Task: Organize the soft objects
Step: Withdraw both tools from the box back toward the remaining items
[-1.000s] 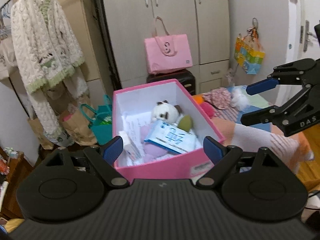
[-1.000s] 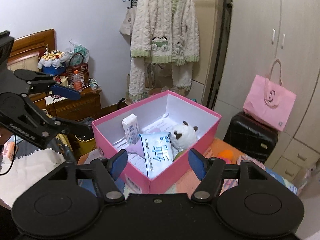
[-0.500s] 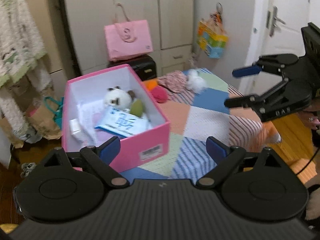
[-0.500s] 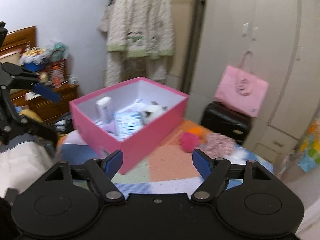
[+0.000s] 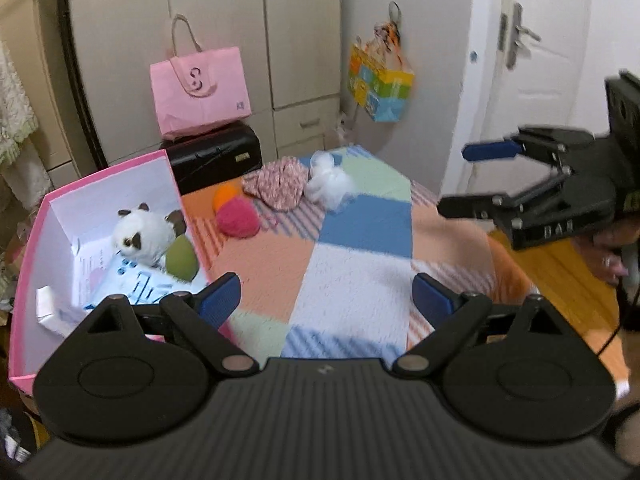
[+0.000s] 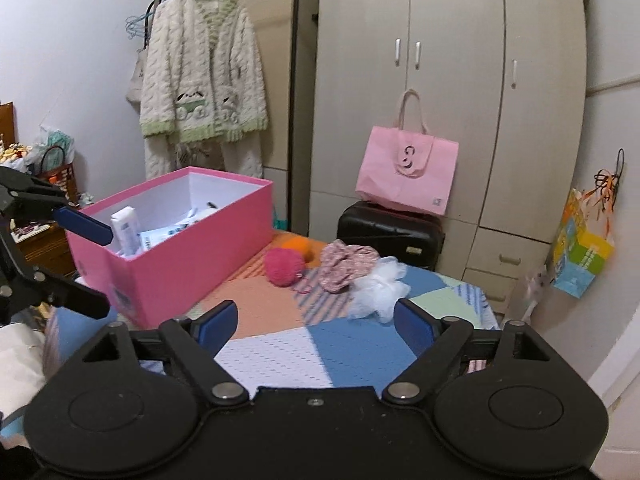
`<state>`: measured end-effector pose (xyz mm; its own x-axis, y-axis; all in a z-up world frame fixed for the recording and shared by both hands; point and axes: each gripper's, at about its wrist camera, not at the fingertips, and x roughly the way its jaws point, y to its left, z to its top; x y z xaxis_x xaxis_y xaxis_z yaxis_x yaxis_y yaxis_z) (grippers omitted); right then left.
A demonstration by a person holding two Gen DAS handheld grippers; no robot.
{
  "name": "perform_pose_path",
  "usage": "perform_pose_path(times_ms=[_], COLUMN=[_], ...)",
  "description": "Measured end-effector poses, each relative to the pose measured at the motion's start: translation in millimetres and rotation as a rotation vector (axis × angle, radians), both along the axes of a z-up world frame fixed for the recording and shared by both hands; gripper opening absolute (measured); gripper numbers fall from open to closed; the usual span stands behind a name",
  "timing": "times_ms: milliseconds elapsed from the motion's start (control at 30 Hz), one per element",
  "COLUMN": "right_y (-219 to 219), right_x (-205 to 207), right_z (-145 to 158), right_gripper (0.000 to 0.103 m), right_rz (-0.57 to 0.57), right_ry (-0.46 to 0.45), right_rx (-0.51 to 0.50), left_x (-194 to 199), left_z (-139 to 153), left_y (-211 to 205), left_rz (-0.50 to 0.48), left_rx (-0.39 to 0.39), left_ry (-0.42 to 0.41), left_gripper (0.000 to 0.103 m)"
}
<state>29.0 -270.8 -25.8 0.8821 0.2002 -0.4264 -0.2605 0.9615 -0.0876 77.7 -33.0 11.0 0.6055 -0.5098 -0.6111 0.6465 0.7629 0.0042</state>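
Both your claws are empty, the left gripper spread wide and the right gripper still opening, and the pink ball, floral cloth and white puff huddle well ahead of them beside the pink box, so one careless grab could drag a neighbour along.

"DAS" on right tongs

Open patchwork cover lies before the soft things; pink box blocks left.
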Motion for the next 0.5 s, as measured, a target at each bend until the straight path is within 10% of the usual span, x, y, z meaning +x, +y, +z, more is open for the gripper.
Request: perform_pose_path(times_ms=[500], right_y=[-48], right_x=[64], right_z=[-36], right_gripper=[0.090], right_rz=[-0.026], right_ry=[-0.014], right_rx=[0.109], left_x=[37], left_z=[-33], left_y=[-62], left_rz=[0.211], left_rx=[-0.072], left_ry=[-0.268], left_gripper=[0.093])
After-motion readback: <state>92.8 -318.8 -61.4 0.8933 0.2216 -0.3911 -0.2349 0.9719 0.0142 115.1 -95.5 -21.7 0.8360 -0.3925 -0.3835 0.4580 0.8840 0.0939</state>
